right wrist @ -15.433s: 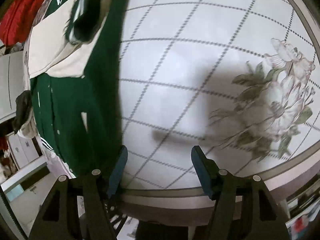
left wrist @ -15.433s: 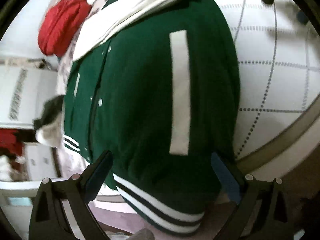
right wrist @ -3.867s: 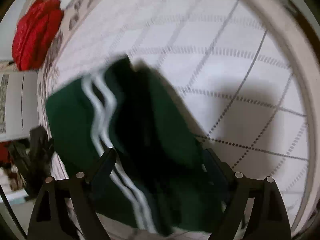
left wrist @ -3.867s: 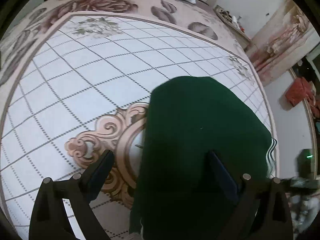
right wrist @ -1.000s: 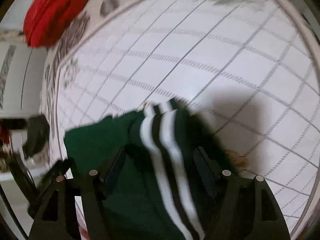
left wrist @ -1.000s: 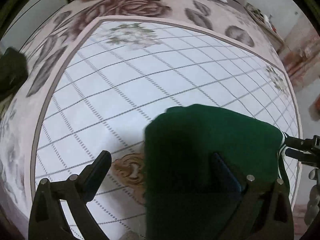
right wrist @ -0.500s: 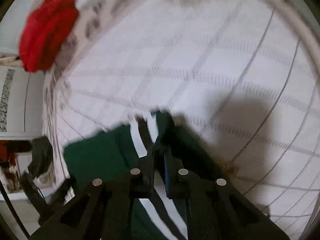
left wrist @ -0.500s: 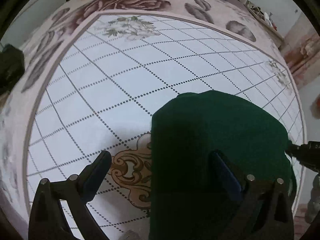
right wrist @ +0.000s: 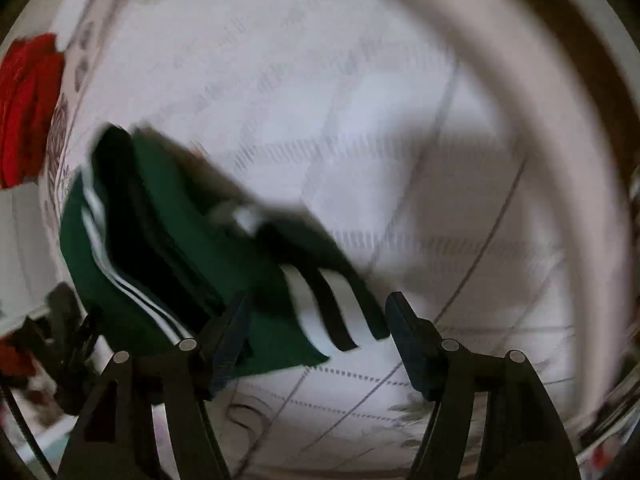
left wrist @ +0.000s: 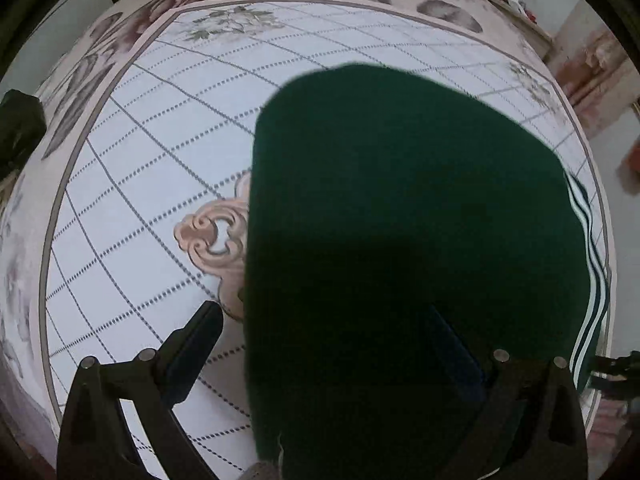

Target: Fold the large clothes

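Folded green jacket [left wrist: 400, 240] on bedspread [left wrist: 140, 140]; left tool [left wrist: 326, 344] spread; right tool [right wrist: 316, 332] just reopened, spread.

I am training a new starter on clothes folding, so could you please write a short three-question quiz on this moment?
1. True or false: the green jacket lies folded on the patterned bedspread.
2. Which stands open with nothing pinched: (a) left tool only, (b) right tool only, (c) both?
3. What colour are the stripes on the jacket's dark trim?

Key: 1 true. 2 (c): the right one's jaws have just been opening, with the striped trim lying loose between them. 3 white.
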